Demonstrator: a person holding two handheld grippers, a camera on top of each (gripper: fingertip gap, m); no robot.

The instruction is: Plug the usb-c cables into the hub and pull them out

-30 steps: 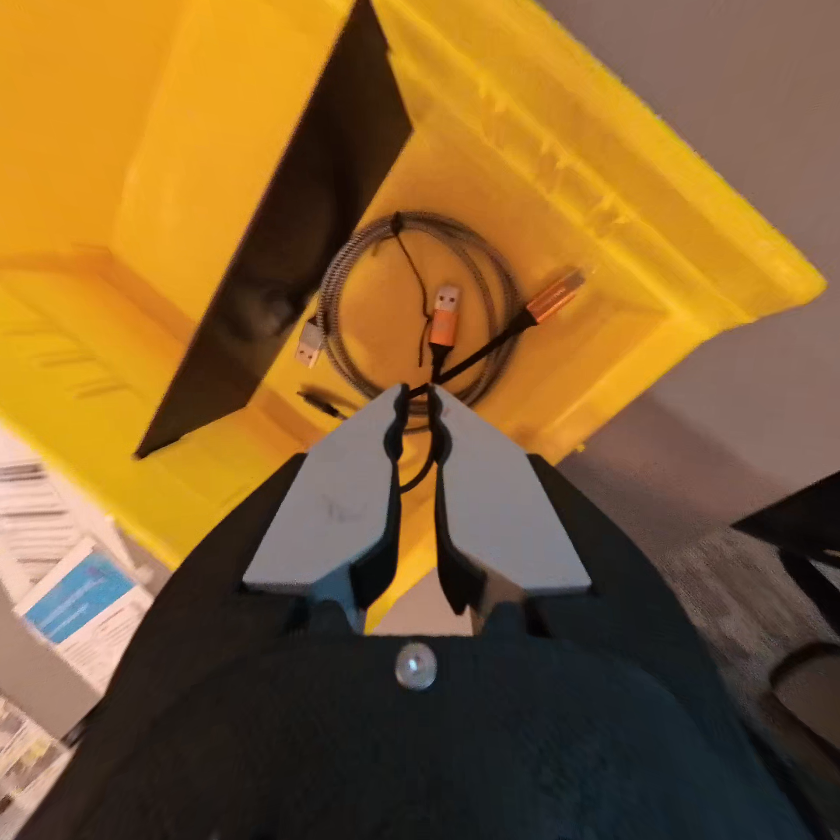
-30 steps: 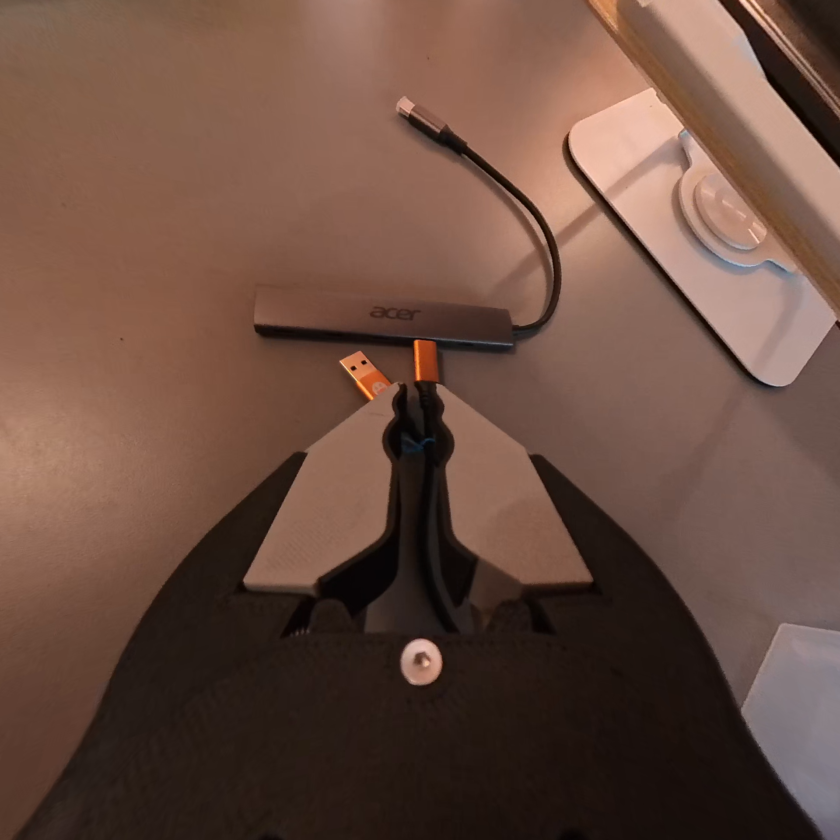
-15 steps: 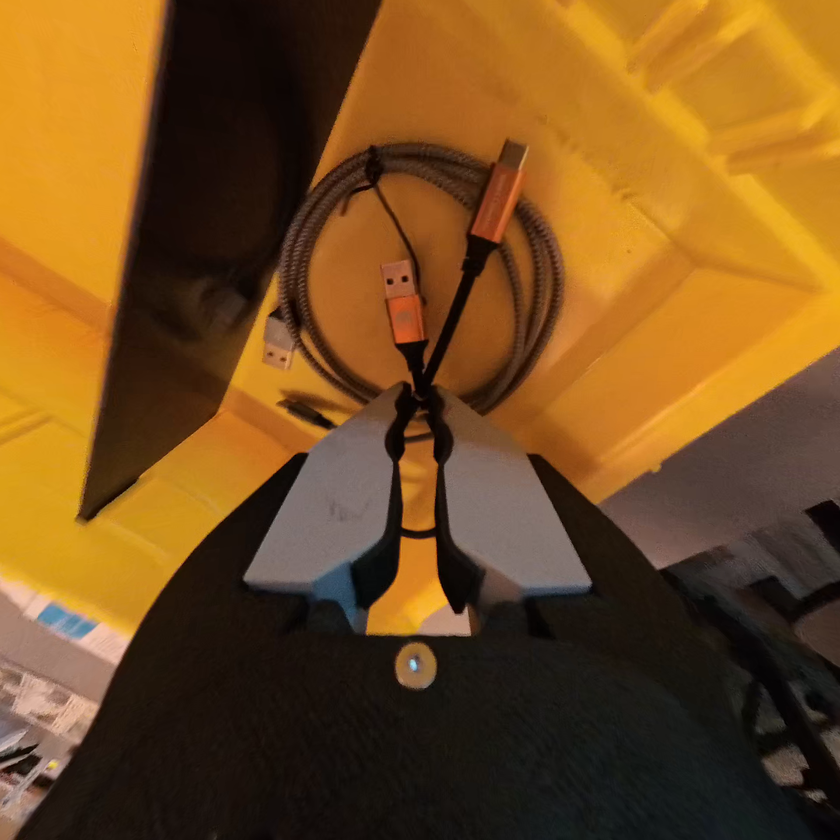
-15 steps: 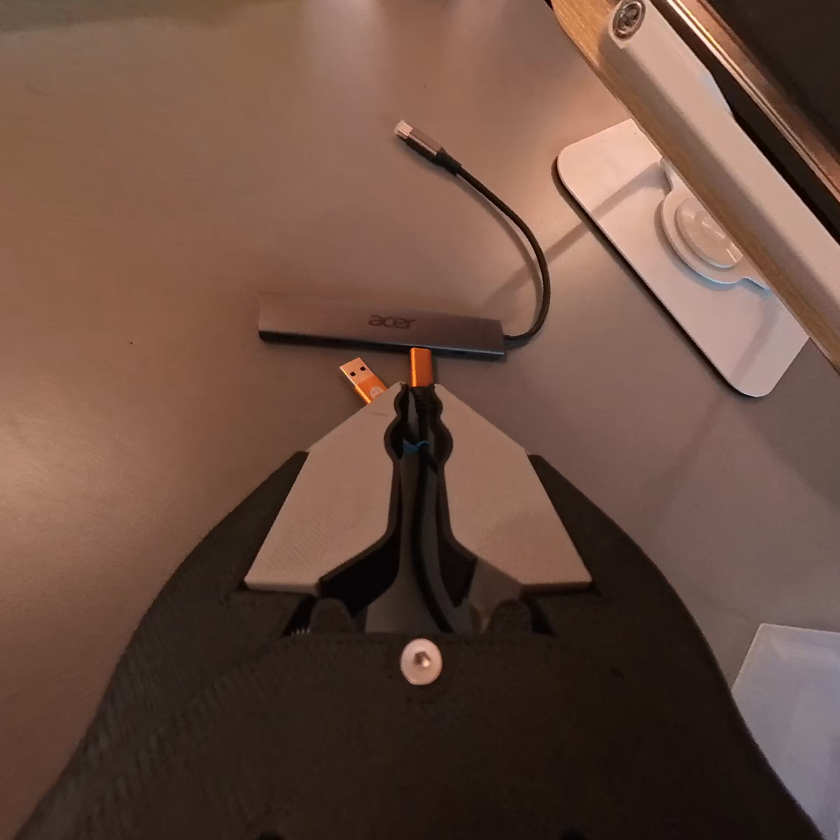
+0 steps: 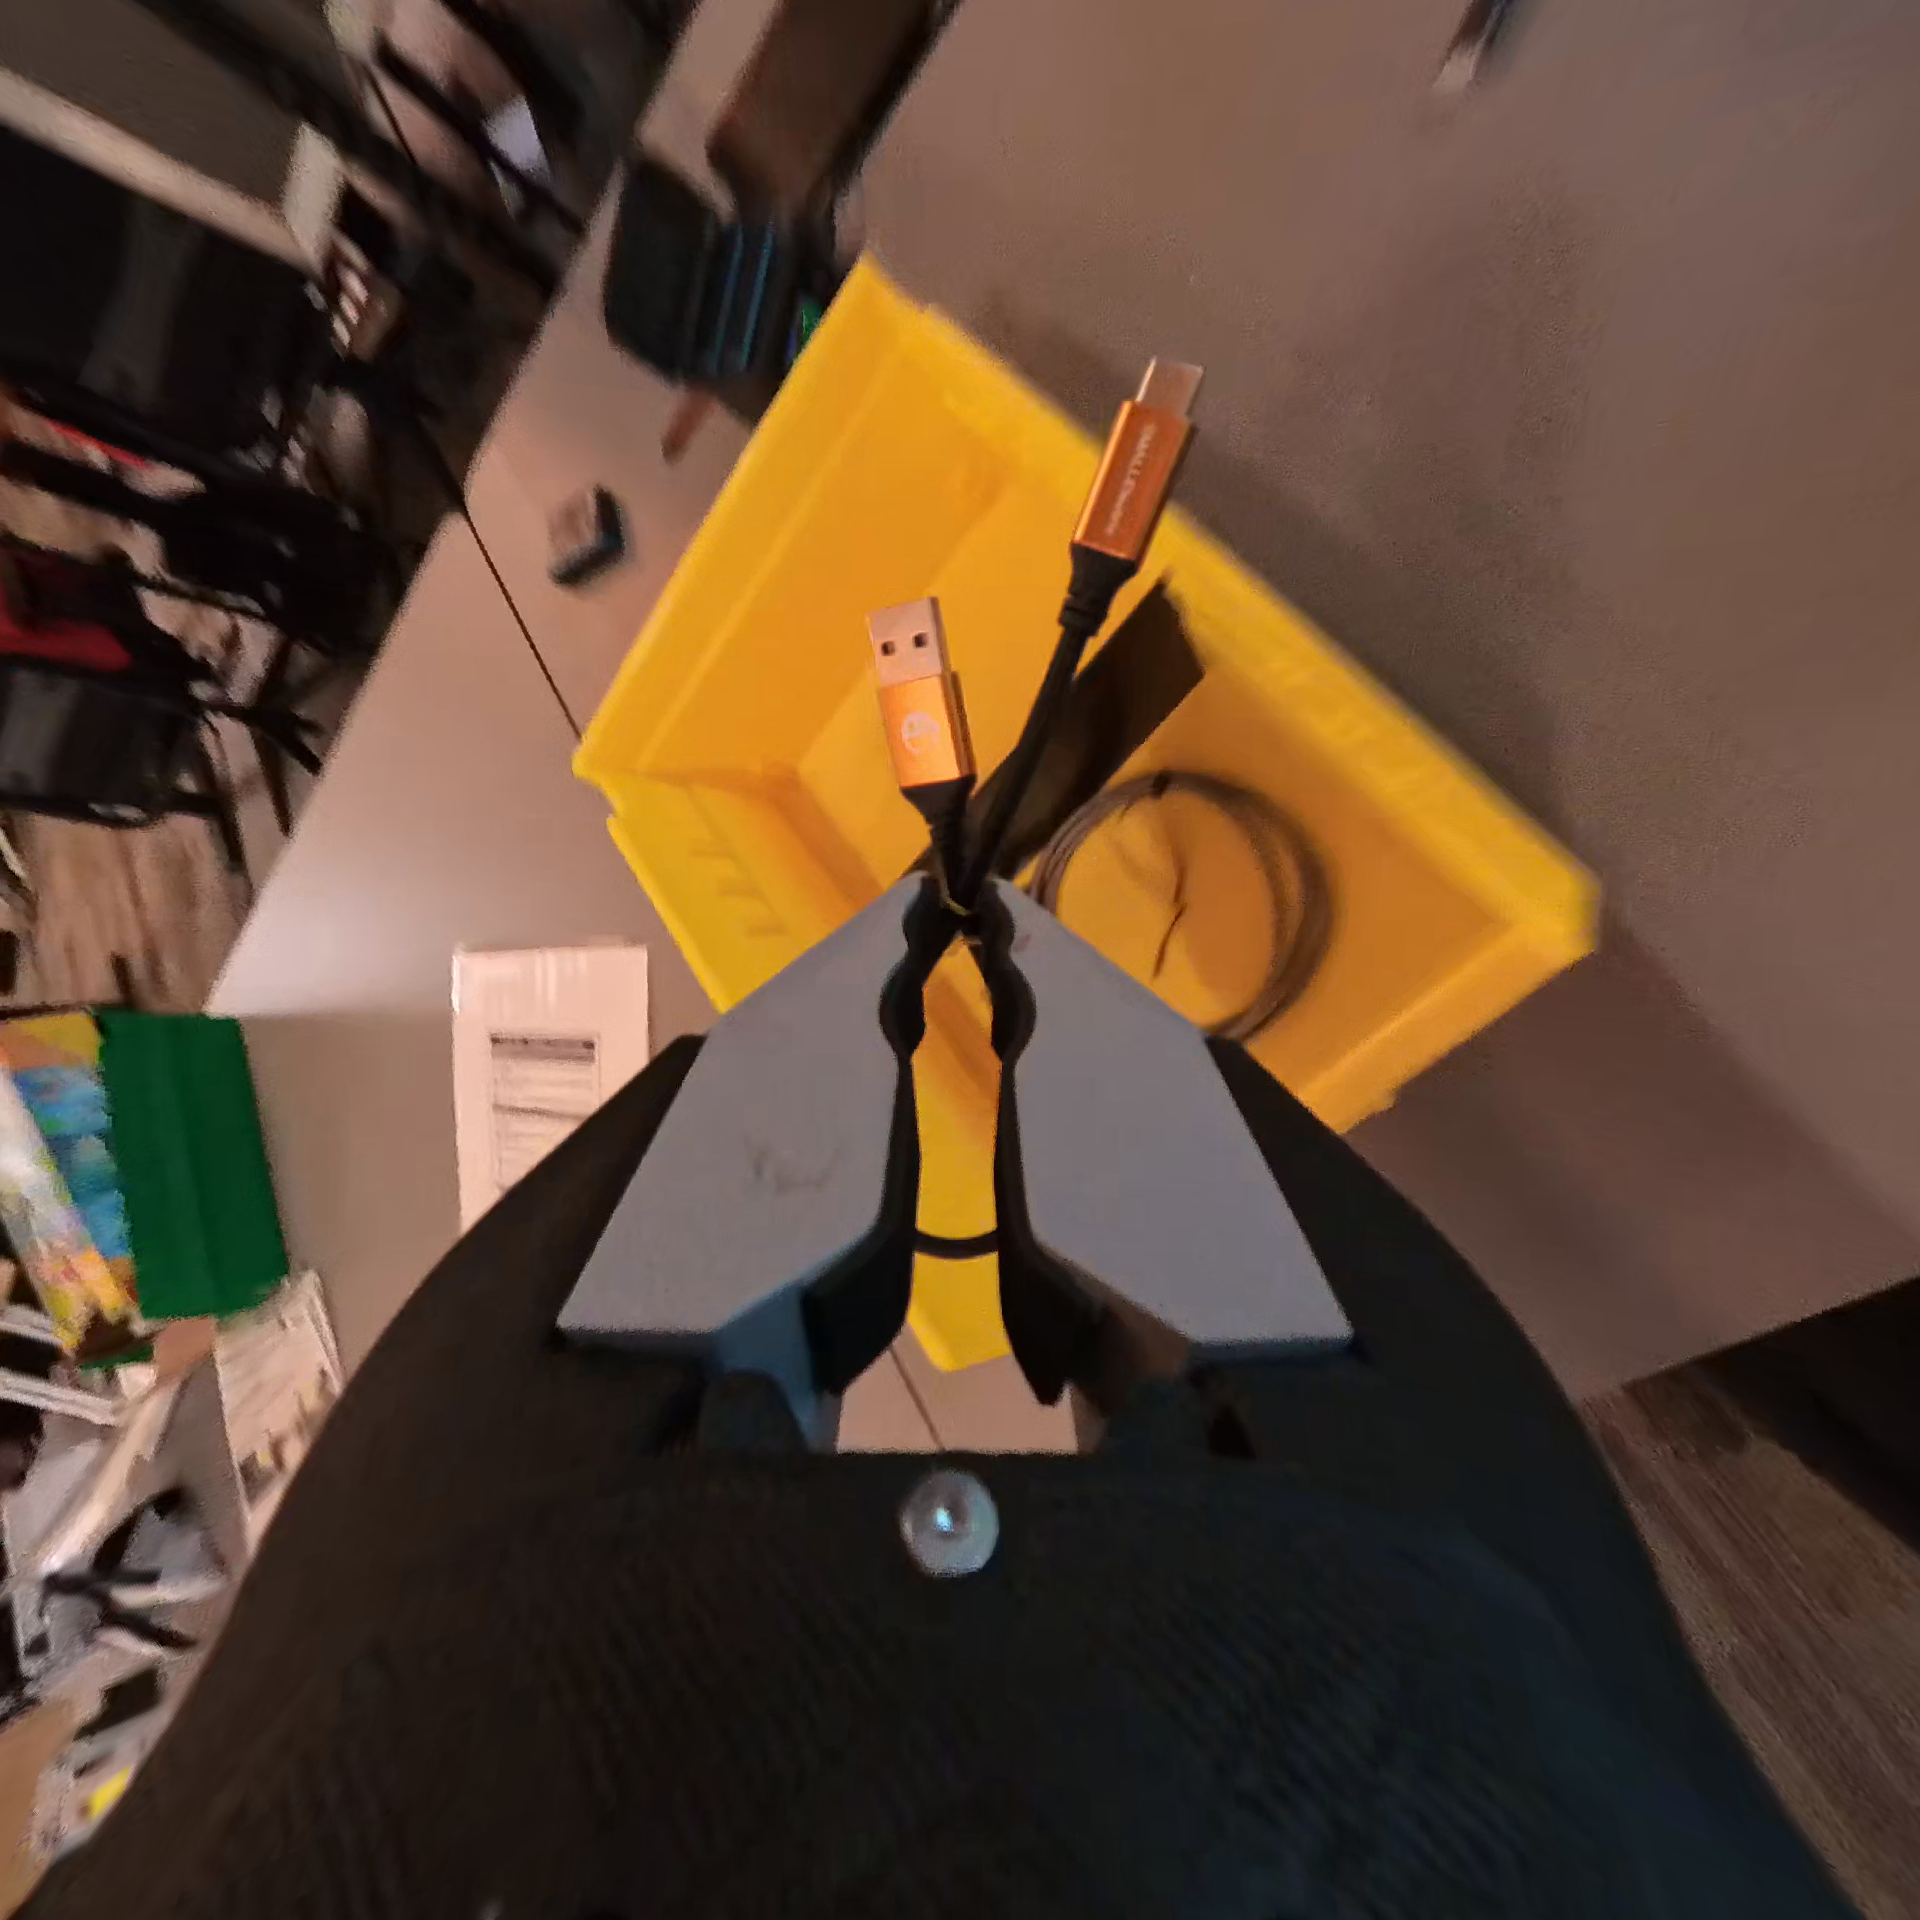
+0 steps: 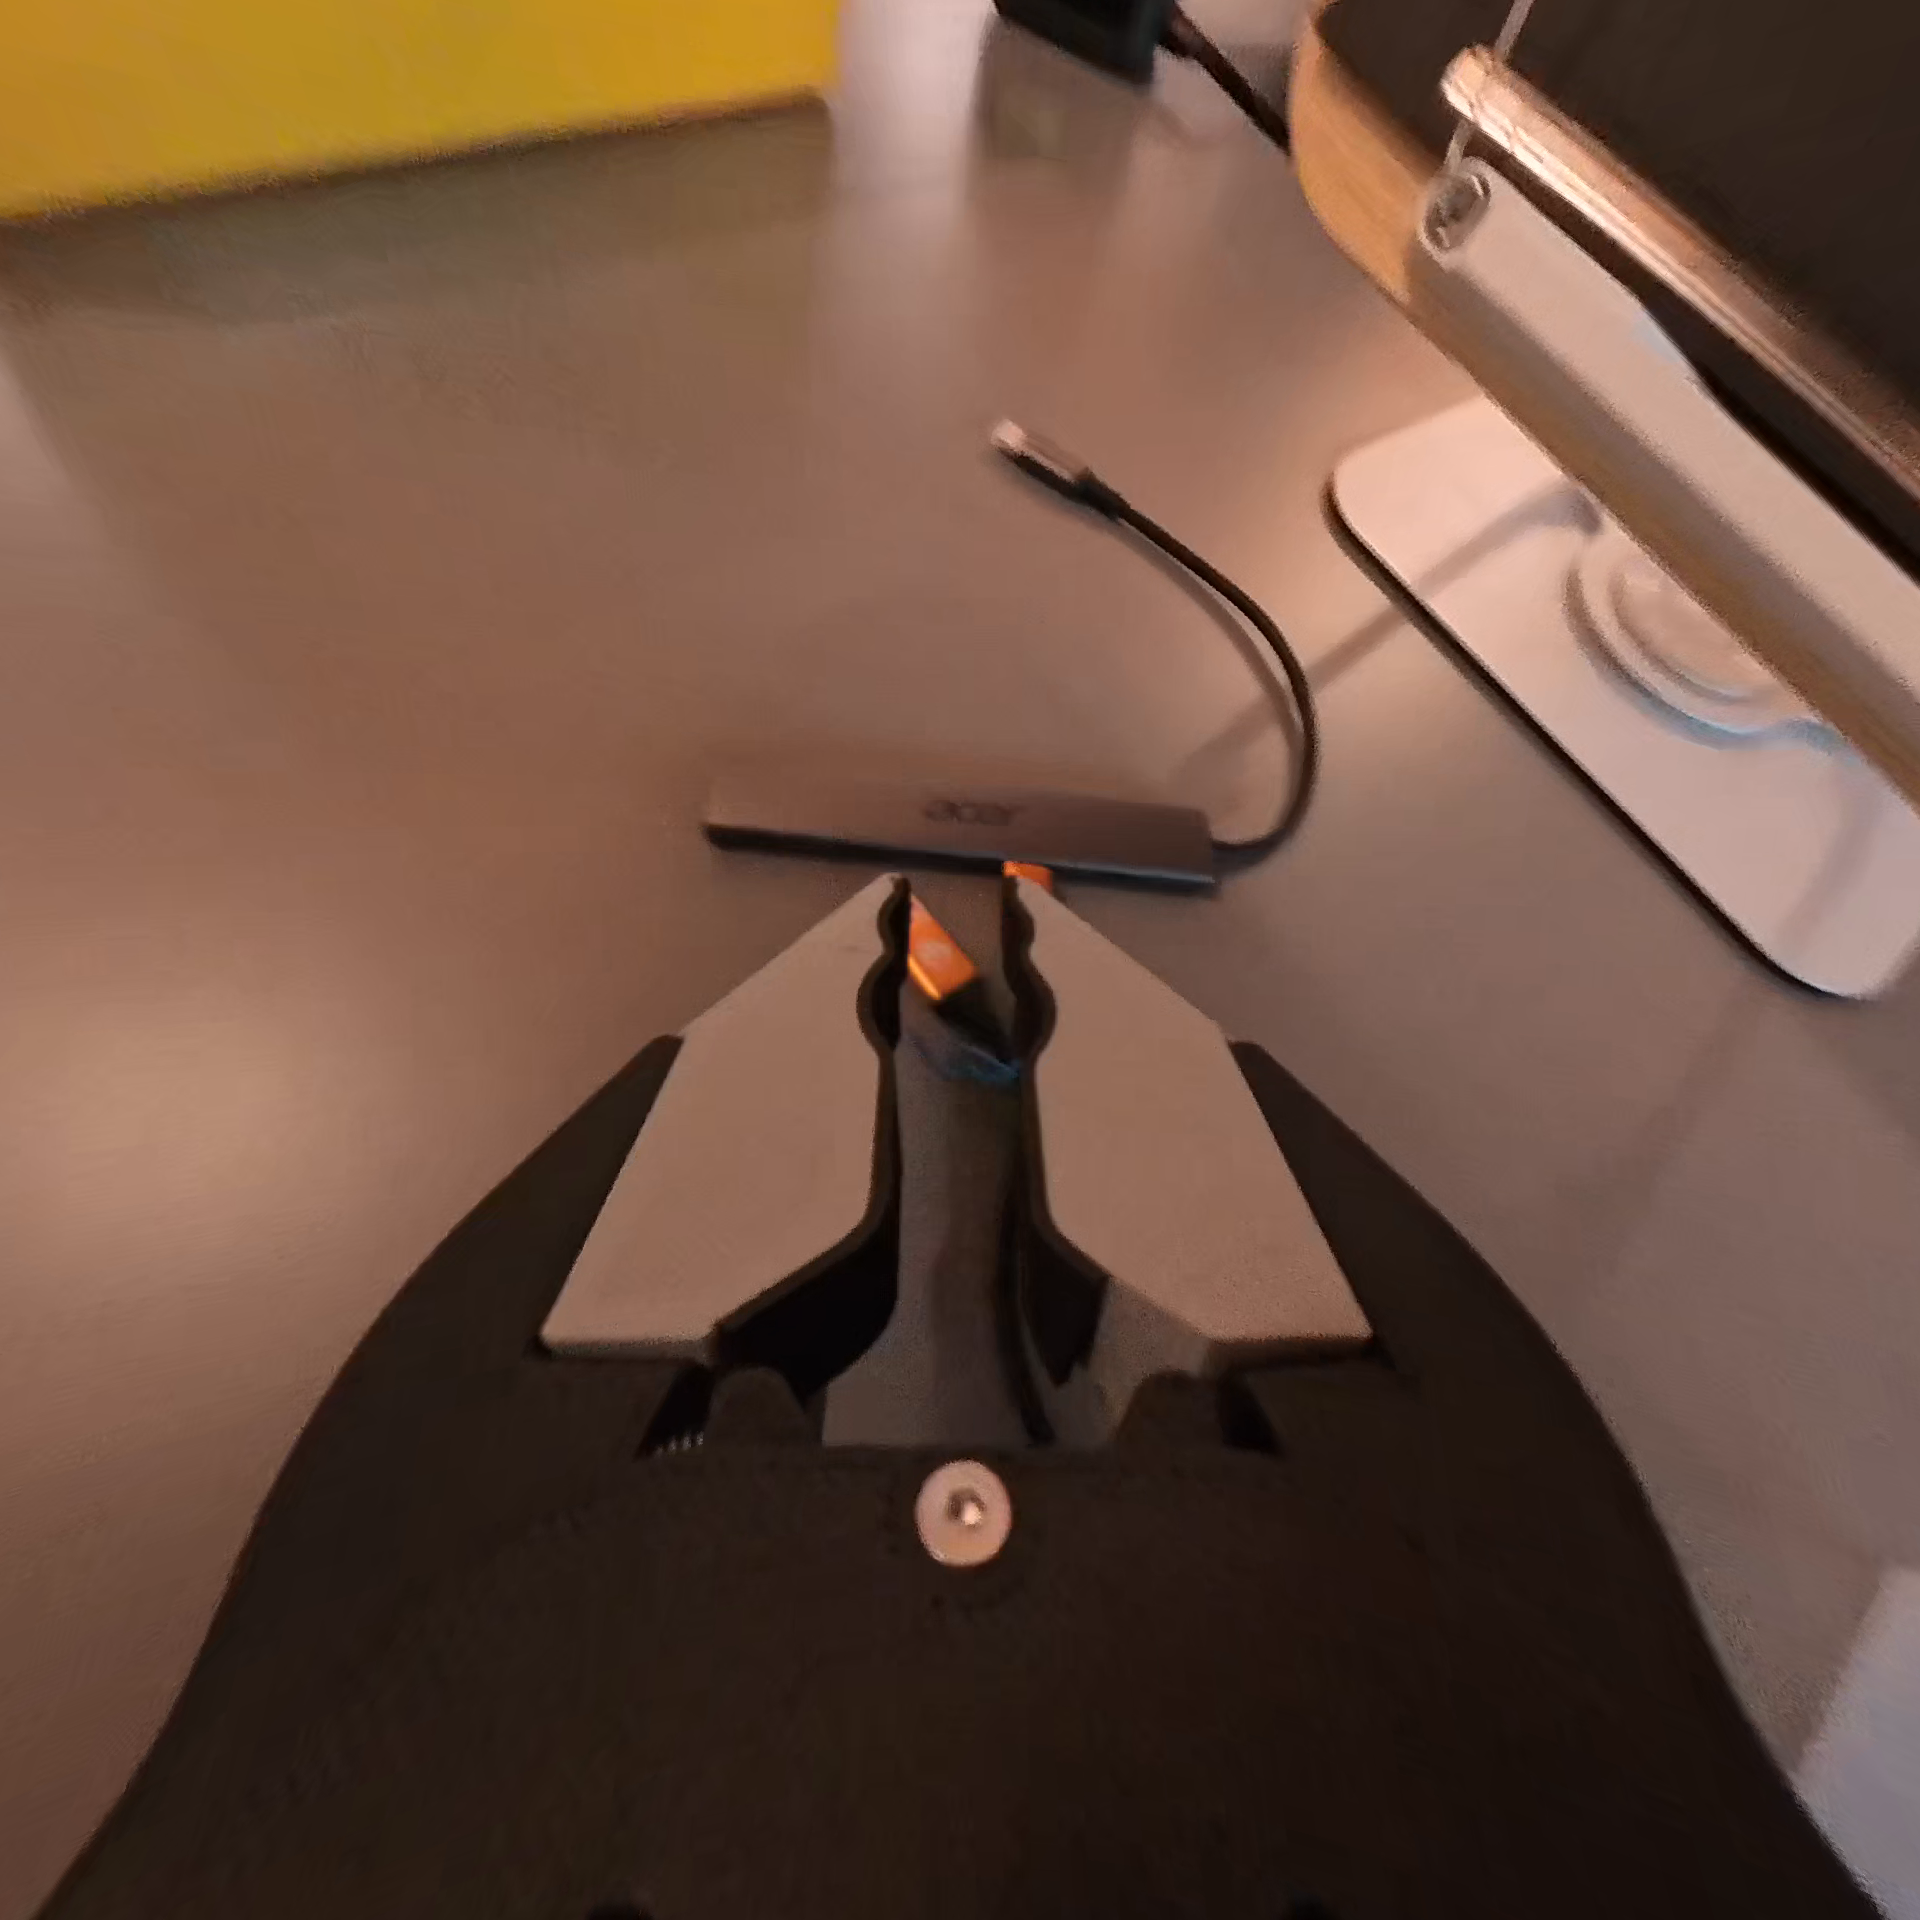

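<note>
My left gripper (image 5: 956, 906) is shut on a short cable with orange plugs, held in the air above a yellow bin (image 5: 831, 499). Its USB-A plug (image 5: 923, 707) and USB-C plug (image 5: 1135, 468) stick up past the fingertips. My right gripper (image 6: 954, 885) is open, low over the grey table just in front of the flat grey hub (image 6: 935, 810). A second orange cable lies between its fingers: its USB-C plug (image 6: 1029, 871) sits in the hub's near side and its USB-A plug (image 6: 938, 958) lies loose.
The bin holds a coiled grey braided cable (image 5: 1278, 894) and a black divider (image 5: 1138, 665). The hub's own black lead (image 6: 1273, 665) curls right to a free plug (image 6: 1029, 449). A white monitor stand base (image 6: 1683, 748) is at the right. Boxes and papers (image 5: 166, 1164) lie left of the table. Left tips to right tips: about 40 cm.
My left gripper has lifted its cable up out of the bin and swung away from it. My right gripper has opened, let go of its cable and dropped lower; that USB-C plug stays in the hub.
</note>
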